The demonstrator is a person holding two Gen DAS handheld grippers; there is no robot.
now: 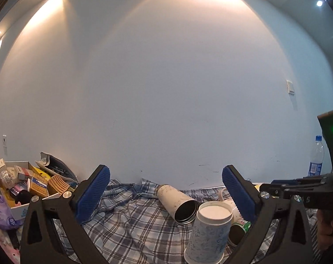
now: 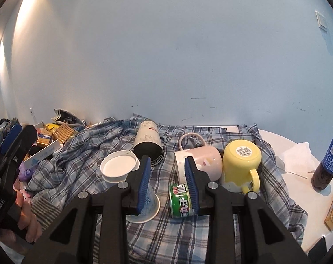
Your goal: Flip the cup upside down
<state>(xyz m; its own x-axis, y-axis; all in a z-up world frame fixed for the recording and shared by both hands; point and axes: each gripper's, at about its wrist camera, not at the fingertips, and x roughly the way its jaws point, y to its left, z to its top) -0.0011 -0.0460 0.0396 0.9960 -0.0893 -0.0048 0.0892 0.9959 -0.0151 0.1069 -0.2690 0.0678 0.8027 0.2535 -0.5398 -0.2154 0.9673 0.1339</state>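
Paper cup (image 2: 131, 189) stands rim-down on plaid cloth (image 2: 82, 165); flip looks done. Left claw (image 1: 166, 195) wide open, empty. Right claw (image 2: 167, 184) part open, empty: back straight out, avoid nudging cup or green can (image 2: 180, 201).

A green can (image 2: 181, 200) lies on plaid cloth (image 2: 82, 154) beside a steel tumbler (image 2: 147, 142).

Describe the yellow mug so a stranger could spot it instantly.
On the blue plaid cloth covering the table, look to the right end of the cluster of cups. The glossy yellow ceramic mug stands upside down beside a pale pink mug lying on its side; only it shows a barcode sticker on its base.
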